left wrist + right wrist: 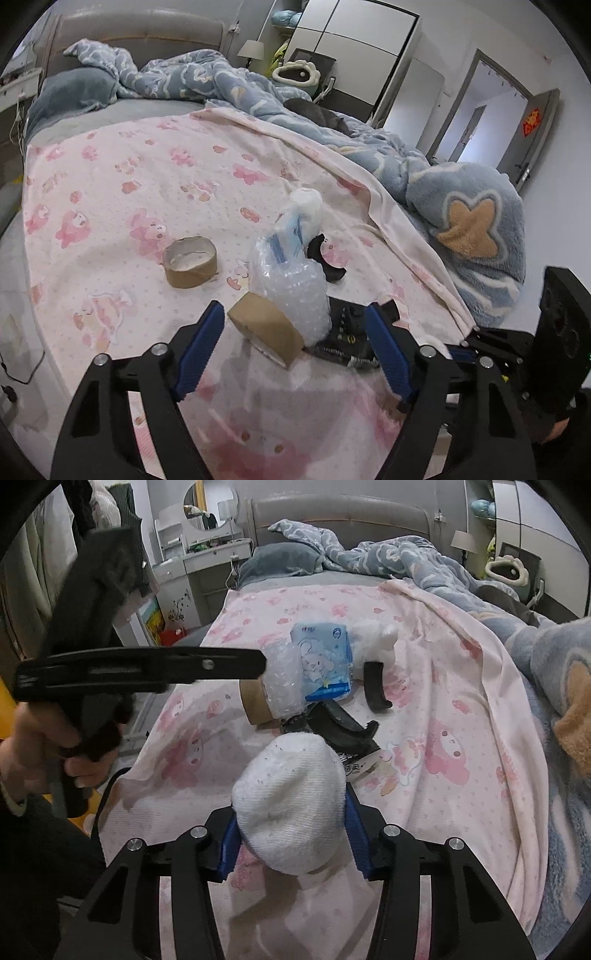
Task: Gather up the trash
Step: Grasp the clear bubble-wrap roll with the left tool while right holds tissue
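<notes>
On the pink sheet [122, 221] lies a heap of trash: bubble wrap [291, 291], a blue tissue pack [290, 230] with white tissue [306, 201], a cardboard tape core [266, 332], a black packet [345, 343] and a black curved piece [325, 258]. My left gripper [293, 308] stands open around the near tape core and the bubble wrap, its pads clear of both. A second tape core [189, 262] sits apart to the left. My right gripper [291, 812] is shut on a white sock [291, 797] just in front of the heap [321, 664]. From the left, the left gripper [258, 661] reaches the bubble wrap [282, 679].
A blue fleece blanket [472, 229] is bunched along the right side of the bed. The bed's left edge [122, 786] drops to the floor, with a dressing table [207, 565] beyond. A wardrobe [354, 48] and an open door [532, 140] stand at the far right.
</notes>
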Action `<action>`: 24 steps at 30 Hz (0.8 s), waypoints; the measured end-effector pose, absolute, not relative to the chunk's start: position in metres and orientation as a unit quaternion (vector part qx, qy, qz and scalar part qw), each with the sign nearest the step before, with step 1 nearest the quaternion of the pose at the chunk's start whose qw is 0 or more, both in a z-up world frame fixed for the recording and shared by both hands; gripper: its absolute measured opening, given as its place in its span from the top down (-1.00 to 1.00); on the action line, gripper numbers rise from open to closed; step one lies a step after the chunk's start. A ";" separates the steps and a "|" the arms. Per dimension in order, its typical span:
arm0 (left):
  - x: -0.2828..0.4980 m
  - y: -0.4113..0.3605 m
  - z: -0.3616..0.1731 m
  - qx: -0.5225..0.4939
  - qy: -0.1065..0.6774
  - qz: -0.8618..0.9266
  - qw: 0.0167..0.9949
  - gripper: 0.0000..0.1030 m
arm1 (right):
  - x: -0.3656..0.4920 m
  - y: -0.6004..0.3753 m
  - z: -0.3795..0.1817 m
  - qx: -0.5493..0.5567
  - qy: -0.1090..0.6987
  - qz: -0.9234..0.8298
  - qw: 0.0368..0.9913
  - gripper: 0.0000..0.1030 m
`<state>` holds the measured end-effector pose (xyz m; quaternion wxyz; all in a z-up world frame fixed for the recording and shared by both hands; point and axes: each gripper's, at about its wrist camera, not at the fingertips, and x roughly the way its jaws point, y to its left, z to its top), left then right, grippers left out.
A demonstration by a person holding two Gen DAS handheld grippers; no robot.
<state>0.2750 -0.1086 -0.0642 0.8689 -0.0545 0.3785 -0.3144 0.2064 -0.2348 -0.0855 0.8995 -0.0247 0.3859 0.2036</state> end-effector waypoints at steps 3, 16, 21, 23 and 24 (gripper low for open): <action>0.282 -0.113 -0.066 -0.061 0.380 -0.314 0.868 -0.45 | 0.203 -0.241 -0.081 -0.017 0.375 0.205 0.904 0.03; 0.296 -0.128 -0.070 -0.071 0.387 -0.318 0.862 0.05 | 0.200 -0.261 -0.073 0.011 0.359 0.200 0.912 0.03; 0.291 -0.126 -0.067 -0.069 0.384 -0.320 0.863 0.33 | 0.201 -0.255 -0.071 0.010 0.357 0.200 0.913 0.03; 0.289 -0.123 -0.063 -0.075 0.378 -0.322 0.865 0.34 | 0.200 -0.249 -0.070 0.008 0.354 0.203 0.913 0.03; 0.287 -0.122 -0.060 -0.079 0.375 -0.324 0.865 0.34 | 0.201 -0.248 -0.069 0.008 0.353 0.203 0.913 0.03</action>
